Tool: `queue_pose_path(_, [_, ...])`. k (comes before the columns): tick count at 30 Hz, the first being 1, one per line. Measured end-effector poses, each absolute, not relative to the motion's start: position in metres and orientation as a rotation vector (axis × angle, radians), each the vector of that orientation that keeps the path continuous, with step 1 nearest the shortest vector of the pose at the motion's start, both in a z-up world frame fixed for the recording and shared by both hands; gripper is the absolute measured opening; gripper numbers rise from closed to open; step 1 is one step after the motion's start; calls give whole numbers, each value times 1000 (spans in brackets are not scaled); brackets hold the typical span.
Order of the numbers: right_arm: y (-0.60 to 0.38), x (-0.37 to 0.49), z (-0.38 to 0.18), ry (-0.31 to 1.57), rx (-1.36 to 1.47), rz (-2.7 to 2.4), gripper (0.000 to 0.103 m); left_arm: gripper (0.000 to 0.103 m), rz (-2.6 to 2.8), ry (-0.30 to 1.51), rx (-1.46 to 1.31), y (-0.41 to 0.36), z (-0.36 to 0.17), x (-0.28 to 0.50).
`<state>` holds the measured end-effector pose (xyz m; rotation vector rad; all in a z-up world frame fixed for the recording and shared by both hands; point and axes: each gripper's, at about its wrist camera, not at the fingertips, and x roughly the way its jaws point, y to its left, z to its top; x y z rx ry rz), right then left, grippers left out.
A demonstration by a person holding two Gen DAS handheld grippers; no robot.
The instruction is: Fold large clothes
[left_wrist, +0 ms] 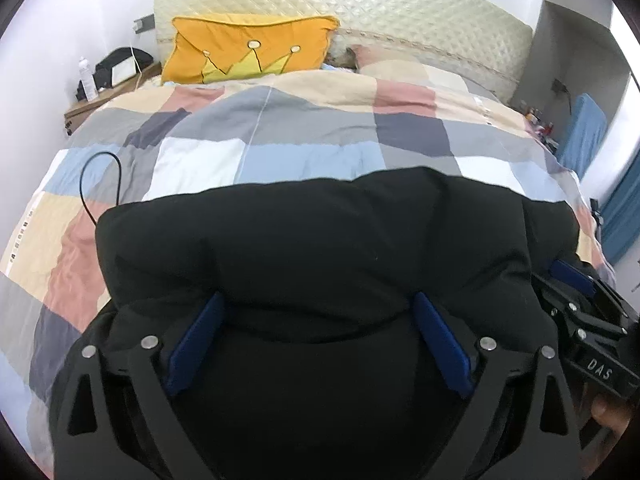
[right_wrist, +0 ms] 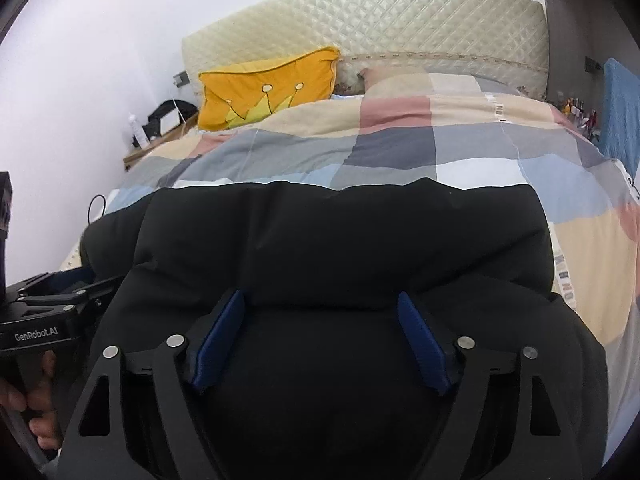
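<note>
A puffy black jacket [left_wrist: 320, 232] lies folded in a thick bundle on the checked quilt [left_wrist: 280, 136], at the near end of the bed. My left gripper [left_wrist: 320, 304] hovers over its near part, open, its blue pads [left_wrist: 200, 340] set wide apart and pressing nothing. My right gripper [right_wrist: 320, 298] is open as well, over the same jacket [right_wrist: 340, 240], its blue pads [right_wrist: 220, 340] clear of the fabric. The two grippers are side by side: the right one [left_wrist: 580, 284] shows at the left view's right edge, the left one [right_wrist: 68, 280] at the right view's left edge, held by a hand.
A yellow crown pillow [left_wrist: 248, 48] leans on the quilted cream headboard [left_wrist: 400, 12]. A wooden nightstand [left_wrist: 104, 96] with a bottle [left_wrist: 86, 76] and a dark bag is at far left. A black cable [left_wrist: 100, 160] loops over the quilt's left side. A blue panel [left_wrist: 584, 132] stands on the right.
</note>
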<state>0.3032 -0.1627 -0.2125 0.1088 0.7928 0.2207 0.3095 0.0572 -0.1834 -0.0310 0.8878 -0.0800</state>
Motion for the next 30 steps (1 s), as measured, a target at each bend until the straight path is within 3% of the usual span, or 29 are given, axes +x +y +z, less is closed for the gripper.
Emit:
queue_pose_path(19, [-143, 353, -252, 791, 41, 189, 88, 101, 14, 854, 63, 43, -216, 347])
queue_pose_path(25, [-152, 336, -228, 783, 71, 252, 87, 101, -56, 867, 1, 61, -195, 332])
queue_pose_path(30, [-167, 315, -197, 698, -55, 222, 87, 101, -23, 730, 33, 85, -158, 313])
